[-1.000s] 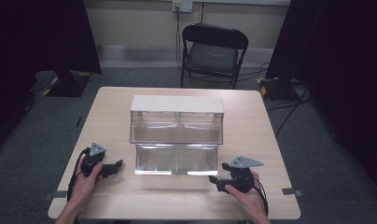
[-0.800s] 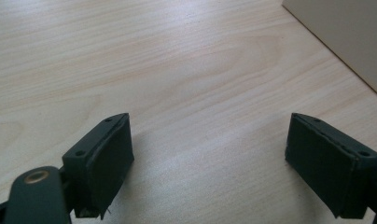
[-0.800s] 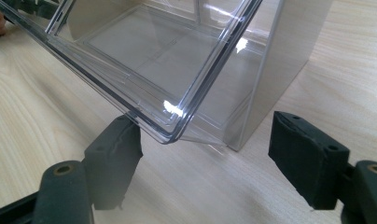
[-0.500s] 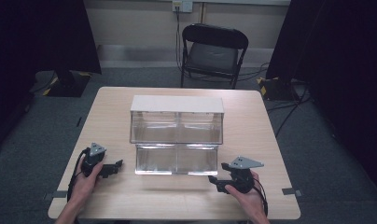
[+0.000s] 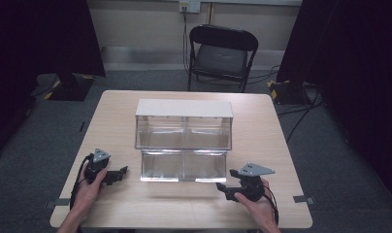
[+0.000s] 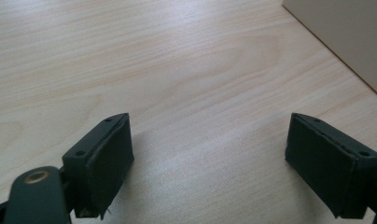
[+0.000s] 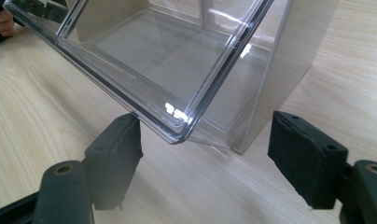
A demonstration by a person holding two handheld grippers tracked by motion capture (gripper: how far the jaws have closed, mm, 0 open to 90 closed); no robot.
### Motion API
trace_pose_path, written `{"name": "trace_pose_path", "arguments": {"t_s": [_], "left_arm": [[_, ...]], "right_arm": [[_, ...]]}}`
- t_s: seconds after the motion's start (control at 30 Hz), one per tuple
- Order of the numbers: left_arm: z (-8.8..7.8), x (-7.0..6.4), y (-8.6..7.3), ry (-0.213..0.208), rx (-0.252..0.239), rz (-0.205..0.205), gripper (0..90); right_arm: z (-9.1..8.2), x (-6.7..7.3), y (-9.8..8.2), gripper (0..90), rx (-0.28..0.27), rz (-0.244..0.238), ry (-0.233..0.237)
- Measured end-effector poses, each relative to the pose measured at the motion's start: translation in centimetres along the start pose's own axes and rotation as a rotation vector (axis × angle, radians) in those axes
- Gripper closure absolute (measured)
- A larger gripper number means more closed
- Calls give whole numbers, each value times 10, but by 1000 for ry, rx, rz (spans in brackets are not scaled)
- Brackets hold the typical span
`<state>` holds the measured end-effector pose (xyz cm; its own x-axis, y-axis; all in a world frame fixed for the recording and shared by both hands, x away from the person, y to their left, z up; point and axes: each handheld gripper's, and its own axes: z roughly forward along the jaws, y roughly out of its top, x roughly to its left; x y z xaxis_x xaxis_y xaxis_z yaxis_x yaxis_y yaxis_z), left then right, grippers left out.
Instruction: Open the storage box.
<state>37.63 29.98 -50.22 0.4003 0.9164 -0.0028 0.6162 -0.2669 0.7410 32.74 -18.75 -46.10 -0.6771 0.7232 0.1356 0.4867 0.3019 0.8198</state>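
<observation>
A clear plastic bin unit (image 5: 183, 138) with a flat white top stands mid-table: two tiers, two glossy, hard-edged compartments each (four in all), the lower pair (image 5: 183, 166) jutting toward the person. The table (image 5: 116, 111) is pale wood-grain laminate. Two matte black grippers flank the unit. The left gripper (image 6: 210, 163) has jaws apart over bare tabletop; the right gripper (image 7: 205, 163) gapes around the lower bin's rounded corner, pads not pressing it. No writing is readable.

Clear organizer (image 5: 184, 145) with white top, pale wood-grain table (image 5: 281, 145), black chair (image 5: 223, 48)
</observation>
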Motion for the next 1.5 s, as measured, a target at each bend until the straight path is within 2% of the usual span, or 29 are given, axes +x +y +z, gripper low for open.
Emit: {"name": "trace_pose_path", "arguments": {"t_s": [0.73, 0.83, 1.5], "left_arm": [[0, 0, 0, -2, 0, -1, 144], [0, 0, 0, -2, 0, -1, 144], [0, 0, 0, -1, 1, 0, 144]], "right_arm": [[-1, 2, 0, 284, 0, -5, 1], [-3, 2, 0, 280, -10, -4, 12], [-5, 5, 1, 280, -24, -19, 10]]}}
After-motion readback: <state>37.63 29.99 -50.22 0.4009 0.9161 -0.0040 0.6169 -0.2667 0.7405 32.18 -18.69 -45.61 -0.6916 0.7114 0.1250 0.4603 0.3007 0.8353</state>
